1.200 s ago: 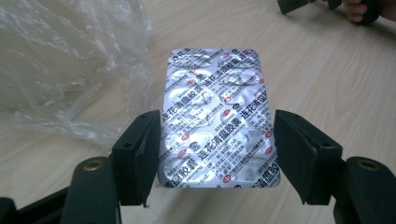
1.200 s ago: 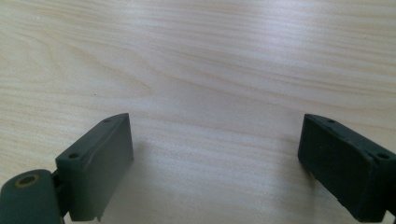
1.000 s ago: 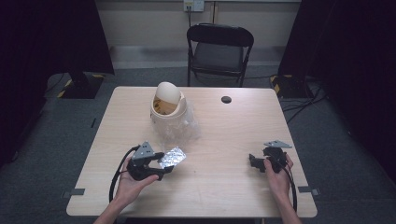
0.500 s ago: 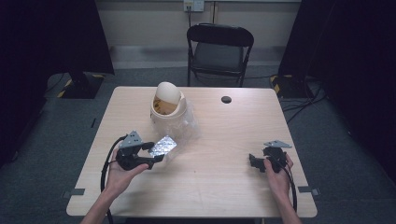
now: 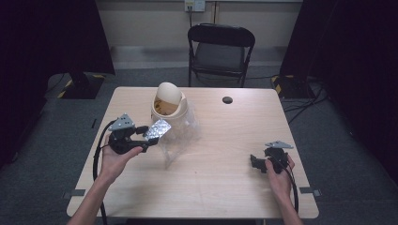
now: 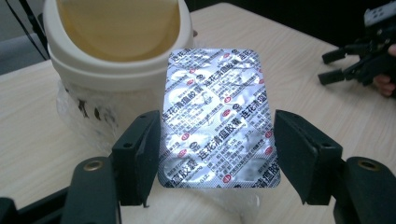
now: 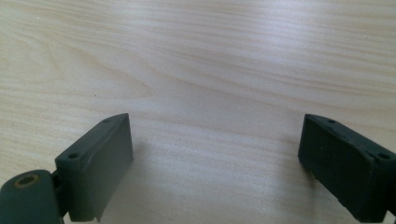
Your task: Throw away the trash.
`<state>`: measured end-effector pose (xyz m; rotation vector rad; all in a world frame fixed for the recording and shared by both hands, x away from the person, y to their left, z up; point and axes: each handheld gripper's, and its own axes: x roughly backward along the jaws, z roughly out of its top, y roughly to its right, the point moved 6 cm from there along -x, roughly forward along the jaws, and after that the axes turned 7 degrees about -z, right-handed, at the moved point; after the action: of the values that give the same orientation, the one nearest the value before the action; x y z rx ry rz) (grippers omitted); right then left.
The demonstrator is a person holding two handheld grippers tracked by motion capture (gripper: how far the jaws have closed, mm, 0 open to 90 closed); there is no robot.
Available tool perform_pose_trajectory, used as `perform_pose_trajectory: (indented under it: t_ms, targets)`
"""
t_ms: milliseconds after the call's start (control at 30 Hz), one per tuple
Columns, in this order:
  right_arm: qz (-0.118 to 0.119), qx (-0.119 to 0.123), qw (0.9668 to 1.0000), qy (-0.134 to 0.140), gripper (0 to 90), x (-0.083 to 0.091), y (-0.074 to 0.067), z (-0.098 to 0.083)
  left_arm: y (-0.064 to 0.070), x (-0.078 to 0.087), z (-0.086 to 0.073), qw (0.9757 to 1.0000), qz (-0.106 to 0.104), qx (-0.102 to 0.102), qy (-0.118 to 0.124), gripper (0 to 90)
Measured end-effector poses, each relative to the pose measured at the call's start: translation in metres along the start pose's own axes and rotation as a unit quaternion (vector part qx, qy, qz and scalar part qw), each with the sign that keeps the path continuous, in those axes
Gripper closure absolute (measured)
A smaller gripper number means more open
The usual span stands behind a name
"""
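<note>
We have the silver foil blister pack of pills (image 6: 217, 119) clamped across its width in the left gripper (image 5: 141, 137), lifted off the pale wooden table (image 5: 225, 187) and held just short of the cream plastic swing-lid bin (image 5: 169, 101). In the left gripper view the pack stands upright between the two jaws, with the bin's tan flap directly behind it. We judge the pickup done; what is left is carrying the pack to the flap, pushing it through and letting go.

The right gripper (image 5: 257, 162) rests low on the table at our right with its jaws spread and nothing between them, well apart from the bin.

Room for moving: the crumpled clear plastic bag (image 5: 180, 138) spreads from the bin's base toward us, just under and beside the pack, so the approach is best kept high. The small black disc (image 5: 227, 100) lies well clear, near the far edge. The black folding chair (image 5: 220, 49) stands beyond the table.
</note>
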<state>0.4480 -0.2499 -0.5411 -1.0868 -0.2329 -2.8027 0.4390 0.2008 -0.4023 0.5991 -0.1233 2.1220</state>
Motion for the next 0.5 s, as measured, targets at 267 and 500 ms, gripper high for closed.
perform_pose_trajectory:
  t_ms: [267, 500]
  targets:
    - [0.0, 0.0, 1.0, 0.0, 9.2, 0.0, 0.0, 0.0, -0.02, -0.002, 0.022, 0.9998, 0.021, -0.002, -0.004, 34.2]
    - [0.0, 0.0, 1.0, 0.0, 9.2, 0.0, 0.0, 0.0, -0.037, -0.012, 0.026, 0.9995, 0.027, 0.01, -0.017, 34.3]
